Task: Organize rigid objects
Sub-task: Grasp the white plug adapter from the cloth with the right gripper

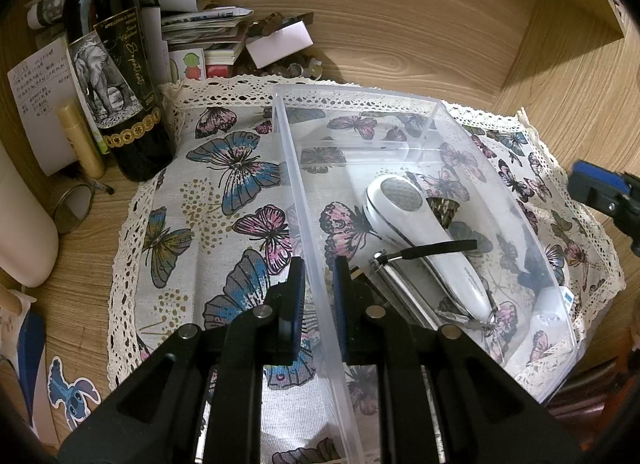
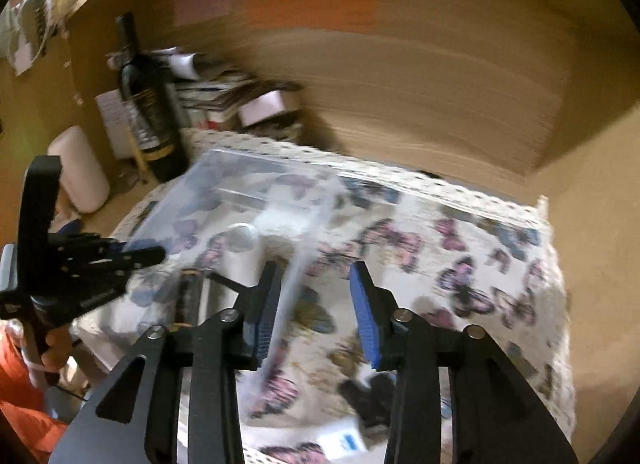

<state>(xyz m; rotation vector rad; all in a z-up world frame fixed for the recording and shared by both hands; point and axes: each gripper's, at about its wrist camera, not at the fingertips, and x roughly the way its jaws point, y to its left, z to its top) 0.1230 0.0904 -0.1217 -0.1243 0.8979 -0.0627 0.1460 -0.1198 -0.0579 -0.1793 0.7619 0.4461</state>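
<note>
A clear plastic bin [image 1: 352,97] stands on a butterfly cloth [image 1: 224,183]. Inside it lie a white handheld shaver [image 1: 420,232] with a black strap and a metal tool [image 1: 400,284] under it. My left gripper [image 1: 318,288] is shut on the bin's near left wall, which runs up between the blue pads. In the blurred right wrist view, my right gripper [image 2: 316,304] is open; the bin's [image 2: 240,167] other wall passes close to its left pad without being pinched. The left gripper [image 2: 140,256] shows across the bin. A black object [image 2: 368,396] and a small white item [image 2: 344,440] lie on the cloth outside the bin.
A dark wine bottle [image 1: 116,75] stands at the cloth's far left corner, with a yellow tube [image 1: 80,139] and a white container [image 1: 24,223] beside it. Stacked papers and small clutter [image 1: 224,35] fill the back. Wooden walls [image 1: 440,23] close in behind and at the right.
</note>
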